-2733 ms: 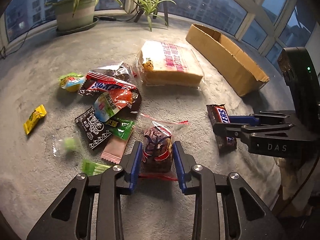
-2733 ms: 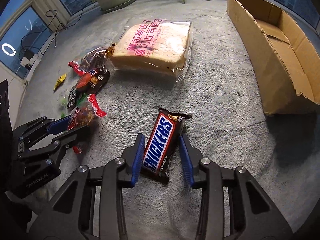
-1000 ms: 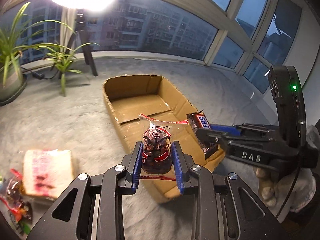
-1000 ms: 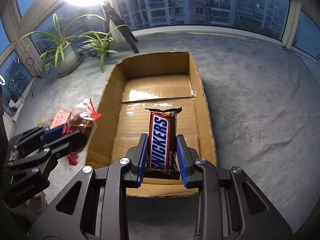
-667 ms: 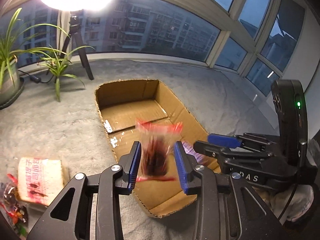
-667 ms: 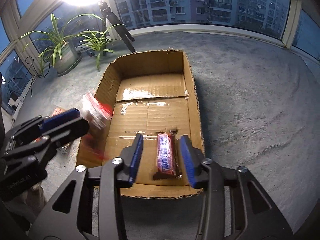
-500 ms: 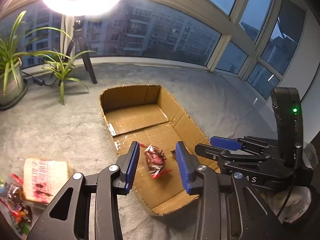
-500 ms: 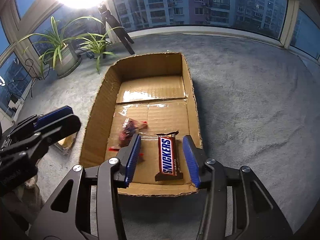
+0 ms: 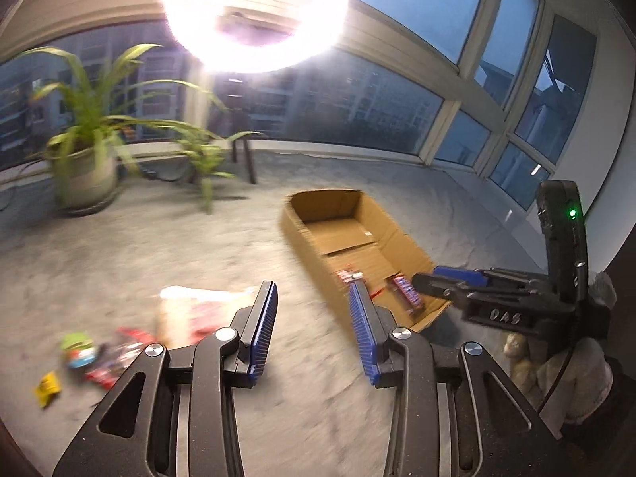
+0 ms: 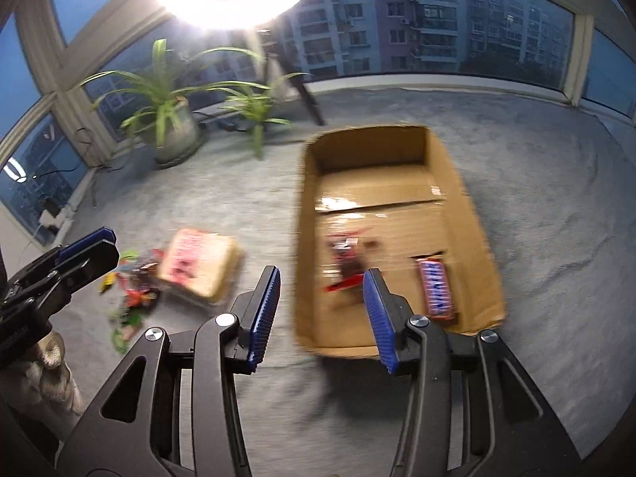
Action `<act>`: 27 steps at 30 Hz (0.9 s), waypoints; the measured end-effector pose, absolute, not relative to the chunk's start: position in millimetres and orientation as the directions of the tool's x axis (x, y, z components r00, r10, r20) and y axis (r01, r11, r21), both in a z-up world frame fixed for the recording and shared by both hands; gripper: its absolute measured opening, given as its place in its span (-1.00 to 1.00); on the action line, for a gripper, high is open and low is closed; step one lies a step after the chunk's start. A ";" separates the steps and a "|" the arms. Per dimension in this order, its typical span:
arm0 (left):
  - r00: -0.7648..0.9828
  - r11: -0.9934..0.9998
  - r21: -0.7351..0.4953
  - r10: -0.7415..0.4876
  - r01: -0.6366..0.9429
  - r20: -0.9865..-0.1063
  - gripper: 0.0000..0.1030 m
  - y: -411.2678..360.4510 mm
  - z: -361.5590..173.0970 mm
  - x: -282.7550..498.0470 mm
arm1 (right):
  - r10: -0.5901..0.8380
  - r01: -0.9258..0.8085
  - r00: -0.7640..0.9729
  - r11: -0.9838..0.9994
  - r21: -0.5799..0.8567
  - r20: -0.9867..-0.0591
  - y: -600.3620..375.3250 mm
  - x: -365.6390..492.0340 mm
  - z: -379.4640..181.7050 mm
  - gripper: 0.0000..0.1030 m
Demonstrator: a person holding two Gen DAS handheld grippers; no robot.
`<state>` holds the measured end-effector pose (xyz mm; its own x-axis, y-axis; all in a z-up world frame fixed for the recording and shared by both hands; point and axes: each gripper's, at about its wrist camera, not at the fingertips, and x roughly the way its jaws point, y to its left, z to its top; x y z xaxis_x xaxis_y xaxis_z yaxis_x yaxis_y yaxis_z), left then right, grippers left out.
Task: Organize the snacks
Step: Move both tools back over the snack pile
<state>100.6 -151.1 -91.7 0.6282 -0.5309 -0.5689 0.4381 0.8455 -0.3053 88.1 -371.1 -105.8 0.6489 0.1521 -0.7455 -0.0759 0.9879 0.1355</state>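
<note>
Above grey carpet, left gripper [image 9: 313, 292] and right gripper [image 10: 320, 278] spread, both empty; jaws just opened. Snickers bar [image 10: 436, 291] and red-wrapped snack [image 10: 346, 259], earlier pinched, now lie in cardboard box [image 10: 473, 214].

I see the grey carpeted floor [image 10: 556, 198] carrying everything. An open cardboard box [image 10: 473, 206] sits on it. To the box's left, well apart, a wrapped slab of bread [image 10: 198, 266] lies flat, with a blurred heap of small snack packets [image 10: 135, 278] just beside it. Farther back, by the windows, a potted plant [image 10: 175, 131] stands on the floor.
</note>
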 end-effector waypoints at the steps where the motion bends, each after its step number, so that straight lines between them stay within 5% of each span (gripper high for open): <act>1: 0.631 0.849 -0.309 -0.526 0.429 -0.571 -0.30 -136.5 -91.9 97.5 | 0.159 -0.087 0.653 0.987 0.134 -0.741 -358.5 85.1 -104.1 -0.12; 14: 0.594 0.906 -0.233 -0.410 0.354 -0.692 -0.30 5.9 -147.2 68.4 | 0.301 -0.320 0.556 0.938 0.135 -0.775 -217.0 75.1 -138.2 -0.12; 27: 0.522 0.931 -0.210 -0.343 0.297 -0.781 -0.30 21.6 -204.7 62.7 | 0.301 -0.419 0.393 0.900 0.122 -0.869 -168.5 103.8 -204.7 -0.12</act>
